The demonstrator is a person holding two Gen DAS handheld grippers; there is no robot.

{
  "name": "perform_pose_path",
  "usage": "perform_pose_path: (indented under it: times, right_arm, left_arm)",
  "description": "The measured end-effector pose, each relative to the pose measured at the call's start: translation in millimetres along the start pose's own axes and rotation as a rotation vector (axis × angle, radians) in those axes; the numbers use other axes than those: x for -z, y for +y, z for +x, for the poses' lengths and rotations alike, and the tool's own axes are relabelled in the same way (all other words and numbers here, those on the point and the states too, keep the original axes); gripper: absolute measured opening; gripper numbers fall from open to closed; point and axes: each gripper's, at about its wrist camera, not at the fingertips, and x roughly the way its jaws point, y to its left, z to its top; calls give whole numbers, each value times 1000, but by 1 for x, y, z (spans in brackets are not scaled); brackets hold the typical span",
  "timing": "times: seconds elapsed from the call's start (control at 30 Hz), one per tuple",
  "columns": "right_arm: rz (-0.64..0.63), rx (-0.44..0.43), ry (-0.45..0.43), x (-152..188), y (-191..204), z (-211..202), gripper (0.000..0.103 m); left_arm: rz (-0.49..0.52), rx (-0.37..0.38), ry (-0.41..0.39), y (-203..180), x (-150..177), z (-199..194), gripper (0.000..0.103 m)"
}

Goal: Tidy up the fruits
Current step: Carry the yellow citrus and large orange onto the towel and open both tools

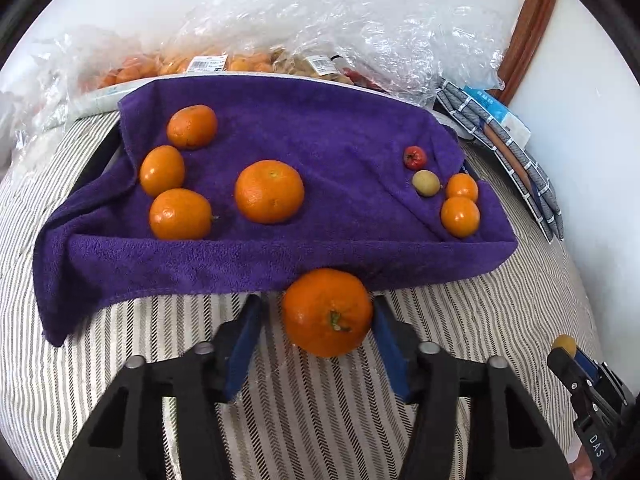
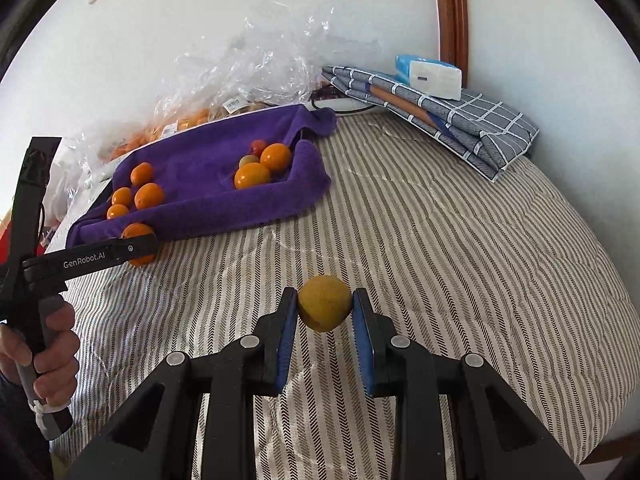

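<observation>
A purple towel (image 1: 320,136) lines a tray on the striped bed and also shows in the right wrist view (image 2: 208,200). On it lie several oranges at the left (image 1: 180,214), one large orange in the middle (image 1: 269,191), and at the right a small red fruit (image 1: 414,157), a yellow-green fruit (image 1: 426,183) and two small oranges (image 1: 460,216). My left gripper (image 1: 318,312) has an orange (image 1: 327,311) between its fingers; the right pad touches it and a gap shows at the left pad. My right gripper (image 2: 325,306) is shut on a small yellow fruit (image 2: 325,303) above the bed.
Clear plastic bags (image 1: 320,28) with packed fruit lie behind the tray by the white wall. A folded grey checked cloth (image 2: 440,116) with a tissue pack (image 2: 434,77) lies at the far right. The striped bed cover (image 2: 440,260) stretches right of the tray.
</observation>
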Motion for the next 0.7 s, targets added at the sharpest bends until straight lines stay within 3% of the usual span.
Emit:
perform_pose_path:
  times: [0.23, 0.43, 0.7]
  right_arm:
    - [0, -11, -3, 1, 6, -3, 28]
    - [-13, -19, -17, -2, 17, -15, 28]
    - [-23, -49, -58, -17, 38, -37, 28]
  left_arm:
    - [-17, 22, 18, 4, 4, -12, 41]
    - [-61, 29, -7, 20, 13, -44, 41]
    - [-102, -17, -66, 52, 18, -93, 41]
